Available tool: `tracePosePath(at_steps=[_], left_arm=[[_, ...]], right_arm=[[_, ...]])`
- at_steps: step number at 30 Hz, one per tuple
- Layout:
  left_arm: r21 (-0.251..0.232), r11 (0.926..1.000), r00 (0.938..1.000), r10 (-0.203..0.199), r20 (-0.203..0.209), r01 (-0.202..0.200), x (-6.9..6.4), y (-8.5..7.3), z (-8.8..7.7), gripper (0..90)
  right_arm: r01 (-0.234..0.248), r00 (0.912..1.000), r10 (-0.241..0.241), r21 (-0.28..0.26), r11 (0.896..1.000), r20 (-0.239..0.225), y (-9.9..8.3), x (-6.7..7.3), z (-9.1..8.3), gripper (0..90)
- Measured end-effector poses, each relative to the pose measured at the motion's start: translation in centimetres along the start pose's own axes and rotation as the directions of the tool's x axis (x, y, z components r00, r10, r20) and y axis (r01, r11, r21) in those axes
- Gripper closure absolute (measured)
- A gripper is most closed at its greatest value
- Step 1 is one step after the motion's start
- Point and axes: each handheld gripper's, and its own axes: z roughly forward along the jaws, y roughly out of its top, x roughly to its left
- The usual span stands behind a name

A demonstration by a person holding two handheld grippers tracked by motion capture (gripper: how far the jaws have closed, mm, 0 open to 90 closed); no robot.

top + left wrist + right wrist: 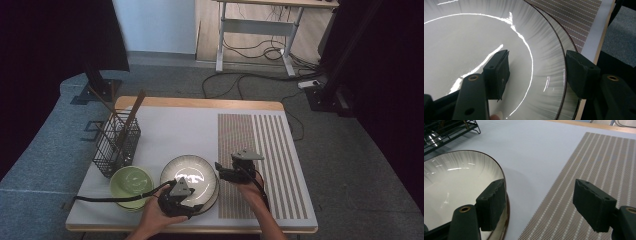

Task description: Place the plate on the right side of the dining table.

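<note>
Left gripper view: left tongs [537,75] open astride plate [461,47] rim.

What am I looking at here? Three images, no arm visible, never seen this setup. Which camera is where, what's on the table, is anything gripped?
There is no robot arm: a person holds a two-jaw gripper in each hand. The high view looks down on the table from above the person's side. The other two pictures come from cameras riding on the grippers, each looking along its own black jaws.

On the table are a stack of white ribbed plates with dark rims, a green bowl, a black wire basket holding wooden utensils, and a striped brown placemat.

The left gripper is open, with its jaws straddling the near rim of the top plate, one inside and one outside. The right gripper is open too, at the stack's right edge, with the placemat beyond. Nothing is gripped yet.
</note>
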Motion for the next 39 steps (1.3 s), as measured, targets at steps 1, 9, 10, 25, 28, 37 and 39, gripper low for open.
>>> tracePosePath(at_steps=[1,9,10,25,28,37,39], left_arm=[[0.000,1.0000,1.0000,-0.001,0.000,0.001,0.0,0.0,0.0,37.2],[0.002,1.0000,1.0000,-0.003,0.002,0.003,0.0,0.0,0.0,37.3],[0.002,1.0000,1.0000,-0.003,0.002,0.003,0.0,0.0,0.0,37.3],[0.000,1.0000,1.0000,0.000,0.001,0.000,0.0,0.0,0.0,37.3],[0.000,1.0000,1.0000,0.000,0.001,0.000,0.0,0.0,0.0,37.3],[-0.004,1.0000,1.0000,0.003,-0.004,-0.003,0.0,0.0,0.0,37.3],[-0.003,1.0000,1.0000,0.004,-0.003,-0.004,0.0,0.0,0.0,37.3]], right_arm=[[0.002,1.0000,-0.002,0.002,1.000,-0.010,0.1,0.3,0.4,27.0],[0.012,0.9974,-0.011,0.017,1.000,-0.071,0.7,1.4,2.0,33.4],[0.012,0.9974,-0.011,0.017,1.000,-0.071,0.7,1.4,2.0,33.4],[0.049,0.9822,-0.036,0.067,0.997,-0.184,1.2,2.9,5.1,52.0],[0.056,0.9791,-0.040,0.075,0.996,-0.199,1.2,3.0,5.5,54.5],[0.069,0.9744,-0.038,0.134,0.989,-0.222,0.8,2.8,6.4,60.4],[0.062,0.9730,-0.030,0.136,0.989,-0.229,0.8,2.7,6.4,61.1]])
